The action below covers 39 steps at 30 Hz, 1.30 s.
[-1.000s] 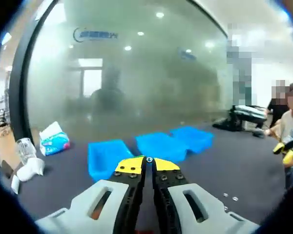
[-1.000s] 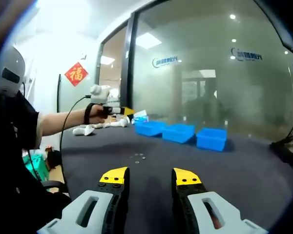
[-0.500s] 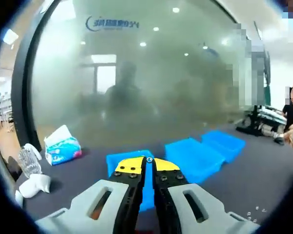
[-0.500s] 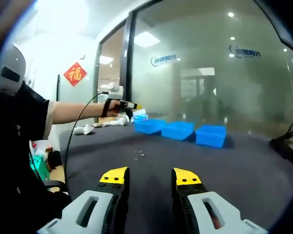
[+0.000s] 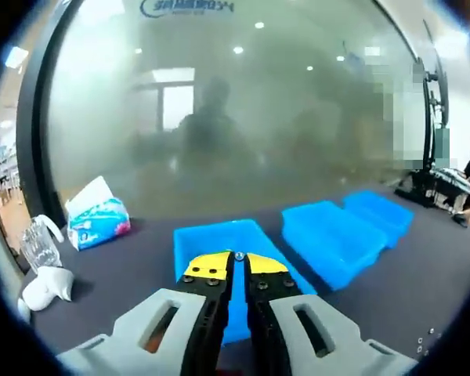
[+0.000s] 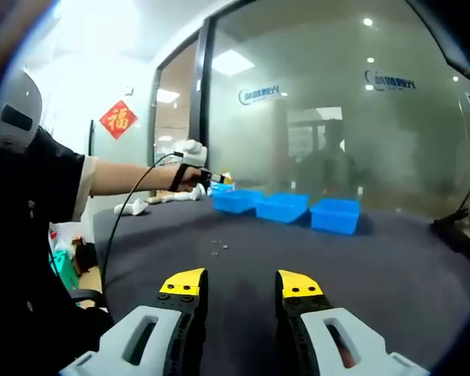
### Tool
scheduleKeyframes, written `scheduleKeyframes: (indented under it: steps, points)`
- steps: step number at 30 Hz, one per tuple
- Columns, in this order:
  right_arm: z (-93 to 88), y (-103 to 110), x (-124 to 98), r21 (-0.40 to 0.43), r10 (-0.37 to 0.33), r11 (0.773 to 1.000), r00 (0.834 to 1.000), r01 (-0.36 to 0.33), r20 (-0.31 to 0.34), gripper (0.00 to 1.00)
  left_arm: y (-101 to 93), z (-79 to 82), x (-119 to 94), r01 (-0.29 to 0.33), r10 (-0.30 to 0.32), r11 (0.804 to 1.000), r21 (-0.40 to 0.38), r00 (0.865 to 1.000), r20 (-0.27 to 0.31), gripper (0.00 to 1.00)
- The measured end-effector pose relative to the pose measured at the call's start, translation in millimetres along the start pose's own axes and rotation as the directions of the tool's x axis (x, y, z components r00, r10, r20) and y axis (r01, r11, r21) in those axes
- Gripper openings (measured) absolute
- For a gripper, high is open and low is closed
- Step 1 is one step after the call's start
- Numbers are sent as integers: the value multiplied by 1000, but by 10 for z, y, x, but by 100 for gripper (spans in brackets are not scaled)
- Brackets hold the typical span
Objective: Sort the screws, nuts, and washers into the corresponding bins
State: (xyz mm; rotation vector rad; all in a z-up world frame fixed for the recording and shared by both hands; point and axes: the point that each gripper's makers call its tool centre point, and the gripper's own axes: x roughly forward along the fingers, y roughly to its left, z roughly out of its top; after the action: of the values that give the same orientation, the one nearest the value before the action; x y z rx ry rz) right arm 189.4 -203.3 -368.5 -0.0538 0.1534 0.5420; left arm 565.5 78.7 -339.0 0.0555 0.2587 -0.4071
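Observation:
My left gripper [image 5: 239, 258] is shut, with a small shiny metal part pinched at its yellow tips. It hangs just in front of the nearest blue bin [image 5: 211, 239]. Two more blue bins [image 5: 329, 235] [image 5: 380, 207] stand in a row to the right. In the right gripper view the person's outstretched arm holds the left gripper [image 6: 213, 180] near the first of the bins [image 6: 236, 200]. My right gripper [image 6: 239, 283] is open above the dark table, holding nothing. A few loose parts [image 6: 218, 250] lie on the table between it and the bins.
A tissue pack [image 5: 98, 219], a clear glass [image 5: 41, 244] and a white crumpled thing [image 5: 43, 288] sit left of the bins. A frosted glass wall [image 5: 243, 117] rises behind them. A few loose parts [image 5: 424, 338] lie at the lower right. A person's body [image 6: 19, 235] is at left.
The left gripper has moved toward the leftmost bin, which now looms larger under its tips. In the right gripper view the arm has reached further right, up to the bins. The right gripper has stayed put.

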Motion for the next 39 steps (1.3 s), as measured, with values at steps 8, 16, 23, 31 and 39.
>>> scheduleKeyframes:
  steps: [8,16,23,31,39]
  points:
    - [-15,34,27,-2,9,1000,1000,-9,-4,31,32,48,-20,-16,17,1000,-7,1000,24,27]
    - [-12,40,49,-15,5,1000,1000,-5,-4,31,-124,91,-186,1,0,1000,-24,999,39,40]
    - [16,42,44,-16,3,1000,1000,-3,1,31,-462,135,-439,81,-79,996,-21,994,77,41]
    - [55,26,33,-11,-4,1000,1000,4,14,31,-823,-33,-1032,191,-188,981,-19,976,110,41]
    - [78,23,36,-11,-11,1000,1000,11,22,31,-1210,-325,-1605,259,-263,965,44,957,121,41]
